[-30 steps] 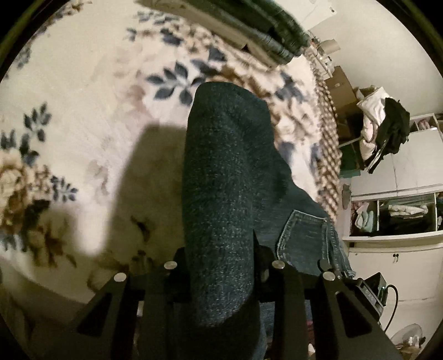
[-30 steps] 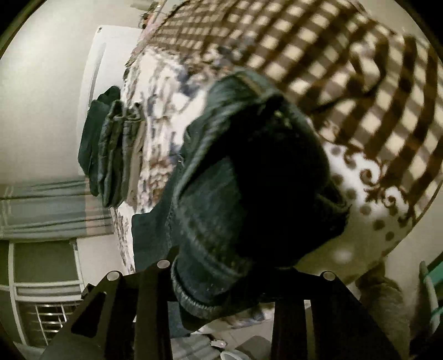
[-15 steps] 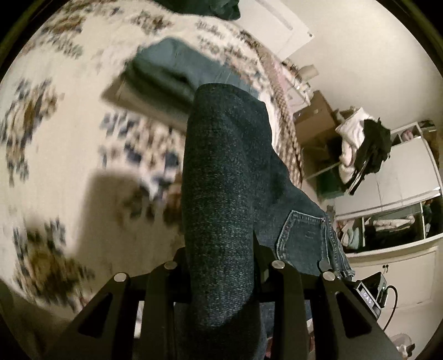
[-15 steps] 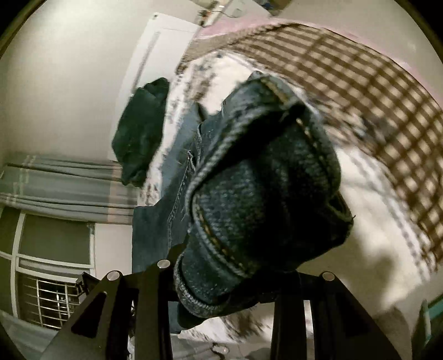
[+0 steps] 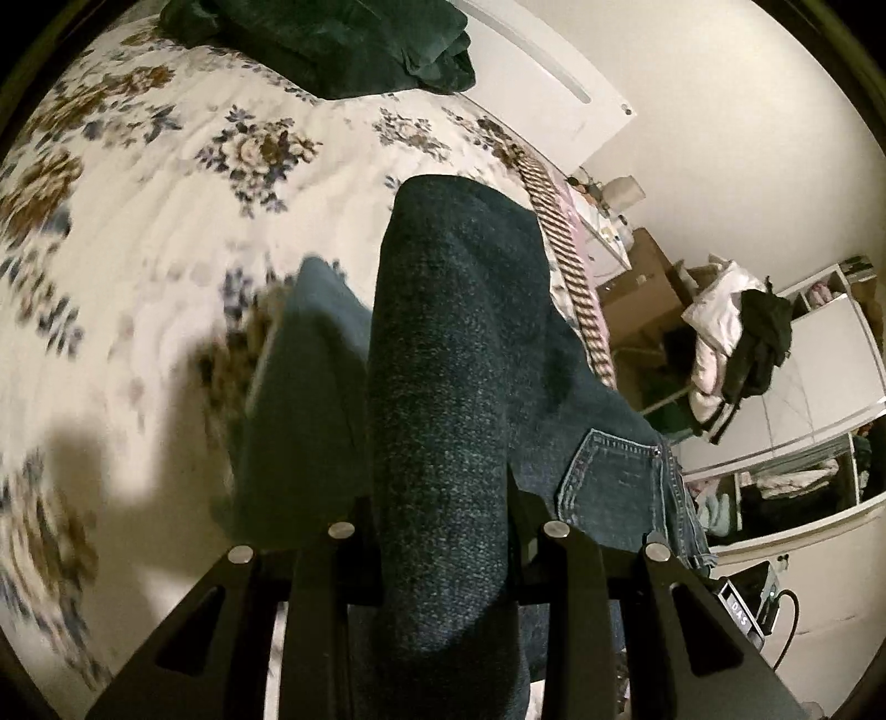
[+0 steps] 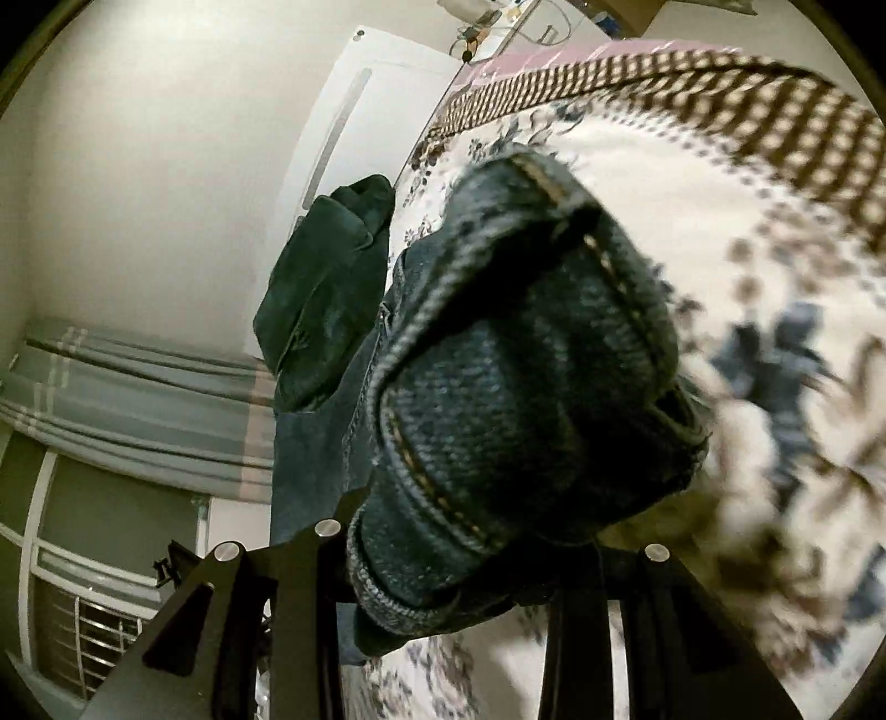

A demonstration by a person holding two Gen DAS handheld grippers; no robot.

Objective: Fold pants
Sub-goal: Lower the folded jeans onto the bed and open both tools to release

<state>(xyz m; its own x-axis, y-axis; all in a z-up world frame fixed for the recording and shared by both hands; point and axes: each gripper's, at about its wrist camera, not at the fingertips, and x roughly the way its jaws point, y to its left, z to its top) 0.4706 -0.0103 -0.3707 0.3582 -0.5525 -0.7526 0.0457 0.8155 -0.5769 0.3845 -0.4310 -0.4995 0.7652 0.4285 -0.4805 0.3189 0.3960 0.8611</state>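
Dark blue jeans are lifted above a floral bedspread. My left gripper is shut on a thick fold of the jeans, which fills the middle of the left wrist view; a back pocket shows to the right. My right gripper is shut on the bunched waistband of the jeans, with tan stitching visible. The fingertips of both grippers are hidden by the denim.
A dark green garment lies at the far end of the bed and also shows in the right wrist view. A checked blanket borders the bed. Shelves and a clothes pile stand at the right.
Both grippers have swung with the jeans across the bed toward the dark green garment. A lighter denim part now hangs left of the held fold. Both grips hold.
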